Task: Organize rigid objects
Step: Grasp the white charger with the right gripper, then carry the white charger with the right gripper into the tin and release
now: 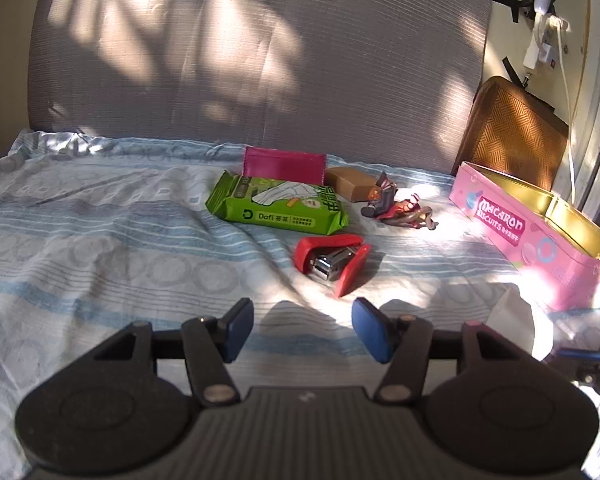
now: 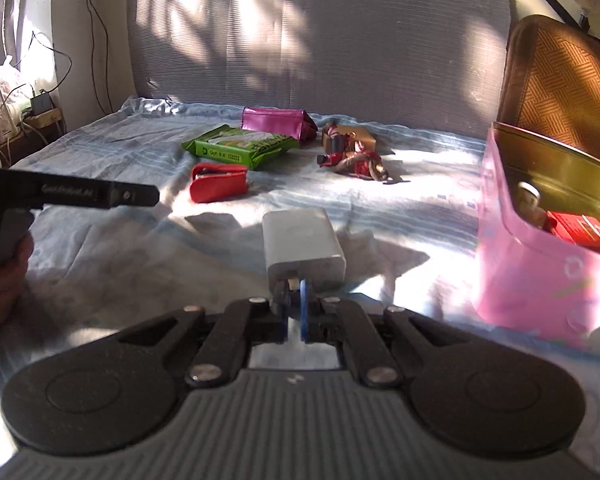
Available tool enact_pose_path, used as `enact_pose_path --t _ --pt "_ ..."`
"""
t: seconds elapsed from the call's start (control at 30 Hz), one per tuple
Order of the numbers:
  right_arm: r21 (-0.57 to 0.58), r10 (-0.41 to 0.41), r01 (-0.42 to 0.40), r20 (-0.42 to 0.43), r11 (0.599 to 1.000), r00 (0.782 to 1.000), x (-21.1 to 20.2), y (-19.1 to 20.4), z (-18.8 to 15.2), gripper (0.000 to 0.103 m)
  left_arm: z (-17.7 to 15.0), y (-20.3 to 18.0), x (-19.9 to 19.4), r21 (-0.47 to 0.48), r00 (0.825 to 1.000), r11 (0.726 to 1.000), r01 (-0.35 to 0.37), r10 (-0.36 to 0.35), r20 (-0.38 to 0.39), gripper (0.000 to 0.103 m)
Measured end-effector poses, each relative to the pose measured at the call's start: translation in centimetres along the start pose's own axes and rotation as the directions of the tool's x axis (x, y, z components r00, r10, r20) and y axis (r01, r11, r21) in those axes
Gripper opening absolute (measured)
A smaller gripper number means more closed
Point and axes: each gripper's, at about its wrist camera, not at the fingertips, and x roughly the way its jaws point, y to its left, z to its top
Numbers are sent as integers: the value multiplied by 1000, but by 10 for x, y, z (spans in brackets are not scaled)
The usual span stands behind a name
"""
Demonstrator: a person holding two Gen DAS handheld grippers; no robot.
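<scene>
1. Your right gripper (image 2: 295,309) had its fingers closed on what looked like the prongs of the white charger (image 2: 303,245), though that pinch sat half hidden behind the pads.
2. The charger's long axis ran straight away from those fingers, its body resting on the bed sheet (image 2: 100,248); the pink tin (image 2: 540,280) lay to its right, nearer this hand than the other.
3. Your left gripper (image 1: 302,330) stood half open and empty, with the red stapler (image 1: 332,262) just ahead.
4. The charger was smooth, hard, round-edged plastic; the tin glossy metal, gold inside; the sheet soft and rumpled.
</scene>
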Motion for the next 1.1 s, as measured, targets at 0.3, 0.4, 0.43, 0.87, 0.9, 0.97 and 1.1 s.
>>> enact_pose_path --t 0.3,0.4,0.43,0.87,0.9,0.97,1.1 --pt "120 -196 190 42 975 980 -81 -24 -62 32 14 -60 6 92 982 979 183 -178 -59 53" --pt "99 -165 157 82 983 983 -74 -19 -49 38 25 -74 12 47 961 963 267 -263 -83 51" --pt "84 -143 135 94 987 985 -69 -15 -43 39 27 -78 14 39 956 958 283 -278 -92 51" --pt "80 -16 13 36 997 999 27 3 5 44 9 -103 35 -16 898 922 387 -381 -220 41" --pt "82 -44 41 39 996 998 28 3 7 40 11 -109 33 12 906 926 376 -365 -214 40" --pt "131 -51 39 86 991 995 19 -5 7 40 20 -119 23 49 911 922 384 -369 -183 37" --pt "108 -139 116 232 987 963 -19 -10 15 40 46 -143 1 119 891 884 452 -442 -100 37"
